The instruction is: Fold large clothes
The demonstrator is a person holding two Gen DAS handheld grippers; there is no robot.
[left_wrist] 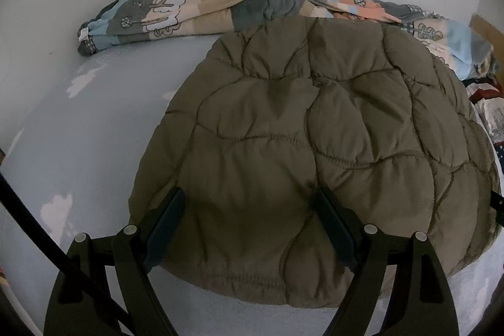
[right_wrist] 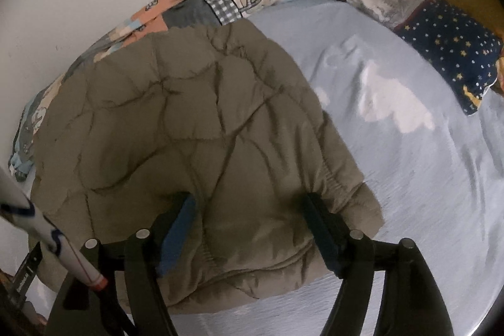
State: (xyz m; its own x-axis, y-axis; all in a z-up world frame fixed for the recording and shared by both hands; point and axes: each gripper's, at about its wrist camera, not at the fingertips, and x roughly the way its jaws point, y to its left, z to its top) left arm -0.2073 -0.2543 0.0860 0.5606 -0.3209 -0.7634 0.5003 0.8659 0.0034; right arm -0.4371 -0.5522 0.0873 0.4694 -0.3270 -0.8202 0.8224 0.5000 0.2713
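On the pale blue bed sheet [left_wrist: 78, 147], beside the patchwork quilt [left_wrist: 189, 5] bunched along the wall, lay the olive quilted jacket [left_wrist: 315, 131], already doubled into a thick, rounded bundle. We held our left gripper [left_wrist: 252, 225] over its near hem with the jaws standing wide apart, pressing on nothing that we could see. Our right gripper [right_wrist: 249, 225] also stood with jaws apart, straddling the elastic cuff edge [right_wrist: 330, 188] without pinching it. We judged the jacket light but bulky, soft and springy, so that a fold would tend to puff back open. Its smooth shell looked slippery. We reckoned the stitched hem and the gathered cuff the best holds, since the seams give the pads something firm, where the padded panels would slide and squash.
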